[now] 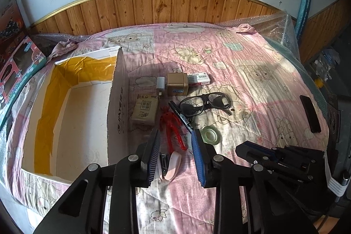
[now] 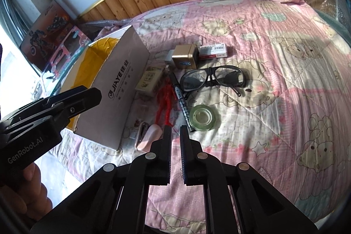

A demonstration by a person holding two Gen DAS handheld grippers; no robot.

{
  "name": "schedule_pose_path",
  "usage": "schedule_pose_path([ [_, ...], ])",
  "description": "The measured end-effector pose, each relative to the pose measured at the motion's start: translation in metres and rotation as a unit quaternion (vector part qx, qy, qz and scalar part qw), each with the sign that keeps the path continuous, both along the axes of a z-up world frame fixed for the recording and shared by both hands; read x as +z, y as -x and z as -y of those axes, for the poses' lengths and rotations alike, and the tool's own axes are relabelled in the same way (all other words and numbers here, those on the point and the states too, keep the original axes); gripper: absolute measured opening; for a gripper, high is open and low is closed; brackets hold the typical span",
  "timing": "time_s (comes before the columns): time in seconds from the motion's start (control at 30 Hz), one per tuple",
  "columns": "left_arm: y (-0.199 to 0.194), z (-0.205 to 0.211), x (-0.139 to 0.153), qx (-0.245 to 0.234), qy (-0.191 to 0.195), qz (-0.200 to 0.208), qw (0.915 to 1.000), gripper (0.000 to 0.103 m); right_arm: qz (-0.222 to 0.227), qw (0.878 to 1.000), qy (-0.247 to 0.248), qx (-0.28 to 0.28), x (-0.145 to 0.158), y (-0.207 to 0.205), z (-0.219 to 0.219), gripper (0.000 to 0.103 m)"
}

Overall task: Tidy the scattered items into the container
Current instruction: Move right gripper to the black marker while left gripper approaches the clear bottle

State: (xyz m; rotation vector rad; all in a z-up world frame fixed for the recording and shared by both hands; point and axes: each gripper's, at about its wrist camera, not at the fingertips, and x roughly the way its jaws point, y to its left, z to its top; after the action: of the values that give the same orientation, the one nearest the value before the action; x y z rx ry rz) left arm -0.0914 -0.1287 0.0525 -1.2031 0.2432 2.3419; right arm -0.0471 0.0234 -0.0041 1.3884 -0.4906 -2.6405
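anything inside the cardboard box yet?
Nothing visible inside the cardboard box: bare white floor and yellow tape lining its walls. Its upright flap hides the inner right edge in the left wrist view, so that strip is unconfirmed.

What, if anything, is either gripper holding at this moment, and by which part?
Nothing is held. The left gripper stands open above the red toy and stapler; the right gripper has a narrow, empty gap between its fingers.

Upright box flap walls off clutter.
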Motion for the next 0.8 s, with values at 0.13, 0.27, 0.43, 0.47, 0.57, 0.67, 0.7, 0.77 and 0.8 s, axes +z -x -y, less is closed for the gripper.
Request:
schedule_pose_path([
  [0.13,0.011,0.001,-0.005,0.001,-0.001,0.008,1.0000,0.027,0.010,1.000,-0.001,0.001,-0.004,0.011,0.000,0.008],
  [0.27,0.021,-0.001,-0.012,0.003,-0.003,0.016,0.9999,0.026,0.020,1.000,-0.004,0.001,-0.009,0.023,-0.001,0.008],
  [0.43,0.033,-0.002,-0.023,0.003,-0.003,0.031,0.9995,0.026,0.029,1.000,-0.007,0.005,-0.015,0.037,-0.002,0.009],
  [0.47,0.035,-0.003,-0.025,0.003,-0.002,0.034,0.9994,0.026,0.029,1.000,-0.009,0.006,-0.016,0.040,-0.002,0.011],
  [0.57,0.042,-0.005,-0.033,0.007,0.002,0.043,0.9990,0.026,0.035,0.999,-0.005,0.011,-0.022,0.049,-0.003,0.012],
  [0.67,0.051,-0.006,-0.045,0.010,0.009,0.055,0.9984,0.027,0.042,0.999,-0.003,0.016,-0.031,0.059,-0.002,0.027],
  [0.7,0.054,-0.006,-0.049,0.013,0.010,0.059,0.9981,0.027,0.046,0.999,-0.001,0.017,-0.035,0.062,-0.003,0.028],
  [0.77,0.059,-0.008,-0.058,0.015,0.012,0.070,0.9974,0.031,0.054,0.998,0.001,0.023,-0.042,0.069,-0.001,0.028],
  [0.8,0.061,-0.008,-0.062,0.016,0.014,0.074,0.9970,0.034,0.058,0.998,0.001,0.027,-0.046,0.072,0.000,0.029],
])
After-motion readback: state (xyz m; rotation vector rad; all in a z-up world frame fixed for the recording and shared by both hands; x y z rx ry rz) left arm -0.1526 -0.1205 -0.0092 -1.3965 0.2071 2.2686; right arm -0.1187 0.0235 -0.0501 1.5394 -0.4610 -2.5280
